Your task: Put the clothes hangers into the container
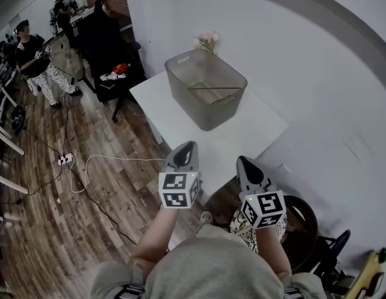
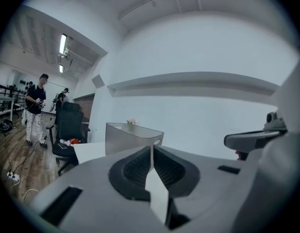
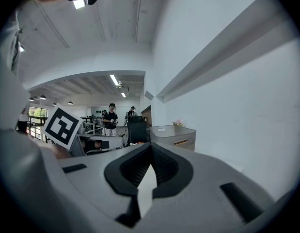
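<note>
A translucent grey container (image 1: 205, 95) stands on the white table (image 1: 242, 136) against the wall. Through its wall a thin wooden hanger (image 1: 212, 91) shows inside. The container also shows in the left gripper view (image 2: 133, 137) and the right gripper view (image 3: 175, 136). My left gripper (image 1: 187, 147) is held at the table's near edge, short of the container, shut with nothing between its jaws (image 2: 151, 147). My right gripper (image 1: 243, 162) hangs beside it to the right, also shut and empty (image 3: 150, 145). No loose hanger is in view outside the container.
A black office chair (image 1: 111, 73) with small items on its seat stands left of the table. Cables and a power strip (image 1: 66, 159) lie on the wooden floor. Two people (image 1: 33, 61) stand far left. Pink flowers (image 1: 207, 40) sit behind the container. A dark round seat (image 1: 303, 226) is at right.
</note>
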Motion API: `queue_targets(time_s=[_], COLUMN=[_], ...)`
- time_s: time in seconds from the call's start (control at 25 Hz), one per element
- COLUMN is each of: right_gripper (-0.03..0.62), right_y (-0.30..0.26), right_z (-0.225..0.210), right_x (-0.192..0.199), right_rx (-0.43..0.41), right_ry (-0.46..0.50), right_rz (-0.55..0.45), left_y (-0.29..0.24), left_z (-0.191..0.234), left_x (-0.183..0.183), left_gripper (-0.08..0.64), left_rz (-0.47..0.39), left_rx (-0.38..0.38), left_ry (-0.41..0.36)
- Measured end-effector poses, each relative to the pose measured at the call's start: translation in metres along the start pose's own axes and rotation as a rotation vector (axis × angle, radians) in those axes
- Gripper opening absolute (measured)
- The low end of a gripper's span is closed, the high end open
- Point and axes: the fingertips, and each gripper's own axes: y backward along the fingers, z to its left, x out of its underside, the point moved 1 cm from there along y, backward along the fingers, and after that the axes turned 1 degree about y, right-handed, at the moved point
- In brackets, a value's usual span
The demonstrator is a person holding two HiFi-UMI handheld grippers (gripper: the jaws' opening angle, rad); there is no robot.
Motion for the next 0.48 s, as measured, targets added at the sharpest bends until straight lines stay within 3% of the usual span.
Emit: queue_targets(time_s=[0.48], right_gripper=[0.002], right_y=[0.073], right_z=[0.058], right_x=[0.016], right_rx=[-0.034], right_ry=[0.013], right_rz=[0.009], left_y=[0.114], left_z=[-0.029], left_x=[0.029], left_gripper=[0.015], left_rz=[0.025], left_rx=[0.013], left_ry=[0.003])
